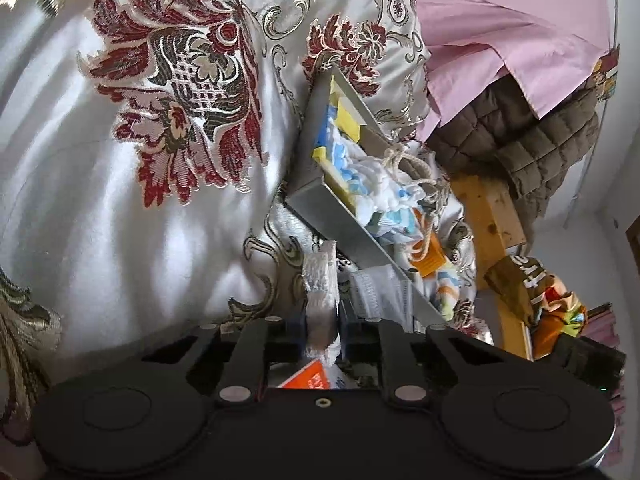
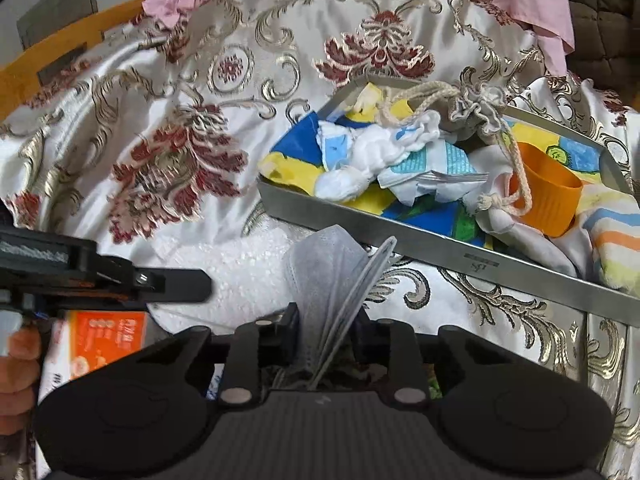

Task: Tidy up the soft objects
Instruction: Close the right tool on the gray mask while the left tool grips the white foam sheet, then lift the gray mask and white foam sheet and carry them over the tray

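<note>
My right gripper (image 2: 326, 334) is clamped on a folded grey face mask (image 2: 332, 276), which stands up out of the jaws just in front of the metal tray (image 2: 420, 246); my left gripper (image 1: 323, 334) pinches a strip of white textured cloth (image 1: 320, 280) that rises between its fingers. The lower ends of both pieces disappear behind the black gripper bodies, so I can't see how deep either one sits. From the left camera the mask (image 1: 376, 292) shows only as a grey sliver beside the tray's edge, and the tray itself (image 1: 340, 224) looks tipped on its side (fisheye bending, mostly). The right camera gives the tray's contents better: a white and blue rag (image 2: 372, 148), a drawstring pouch (image 2: 476, 116), an orange cup (image 2: 548, 196), a striped cloth (image 2: 616, 236) hanging over the rim. It also catches my left gripper (image 2: 192, 280) side-on and an orange packet (image 2: 108, 336) below it. Everything rests on a floral satin bedspread (image 2: 192, 152); a pink sheet (image 1: 500, 20) and brown quilted jacket (image 1: 532, 140) show clearly only from the left.
</note>
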{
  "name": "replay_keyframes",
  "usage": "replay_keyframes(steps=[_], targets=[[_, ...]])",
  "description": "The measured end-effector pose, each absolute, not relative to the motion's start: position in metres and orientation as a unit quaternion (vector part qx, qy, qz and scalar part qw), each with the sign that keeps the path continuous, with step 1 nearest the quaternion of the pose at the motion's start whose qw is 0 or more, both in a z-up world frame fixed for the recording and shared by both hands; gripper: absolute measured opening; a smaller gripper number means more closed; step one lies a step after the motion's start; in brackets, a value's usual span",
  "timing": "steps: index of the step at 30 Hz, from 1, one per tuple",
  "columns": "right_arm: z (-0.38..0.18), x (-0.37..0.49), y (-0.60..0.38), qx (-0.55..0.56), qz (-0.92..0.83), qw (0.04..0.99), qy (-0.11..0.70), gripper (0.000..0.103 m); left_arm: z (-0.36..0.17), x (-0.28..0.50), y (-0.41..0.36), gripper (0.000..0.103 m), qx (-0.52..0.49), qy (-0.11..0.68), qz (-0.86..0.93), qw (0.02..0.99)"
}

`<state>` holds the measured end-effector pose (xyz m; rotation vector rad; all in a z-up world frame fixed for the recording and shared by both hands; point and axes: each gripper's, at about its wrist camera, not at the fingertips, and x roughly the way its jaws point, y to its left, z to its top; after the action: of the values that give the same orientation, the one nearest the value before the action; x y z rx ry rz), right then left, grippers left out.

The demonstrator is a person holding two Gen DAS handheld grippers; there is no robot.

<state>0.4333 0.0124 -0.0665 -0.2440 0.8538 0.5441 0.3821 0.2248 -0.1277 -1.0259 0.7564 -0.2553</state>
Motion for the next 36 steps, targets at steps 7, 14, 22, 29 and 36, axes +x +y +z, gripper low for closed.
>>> replay_keyframes(steps=[7,14,22,29,36], targets=[[-0.051,0.412,-0.001,-0.086,0.252,0.880,0.393,0.019,-0.118,0.377,0.219,0.014,-0.445,0.340,-0.119,0.820],[-0.031,0.385,-0.017,-0.074,0.248,0.889,0.379,0.019,-0.092,0.365,0.209,0.014,-0.418,0.320,-0.122,0.842],[0.000,0.359,-0.027,-0.080,0.244,0.900,0.352,0.019,-0.061,0.348,0.193,0.014,-0.371,0.290,-0.146,0.870],[0.015,0.354,-0.034,-0.077,0.250,0.909,0.324,0.019,-0.034,0.331,0.176,0.014,-0.297,0.246,-0.144,0.911],[0.018,0.363,-0.048,-0.082,0.266,0.912,0.301,0.019,-0.023,0.327,0.174,0.014,-0.271,0.212,-0.119,0.931]])
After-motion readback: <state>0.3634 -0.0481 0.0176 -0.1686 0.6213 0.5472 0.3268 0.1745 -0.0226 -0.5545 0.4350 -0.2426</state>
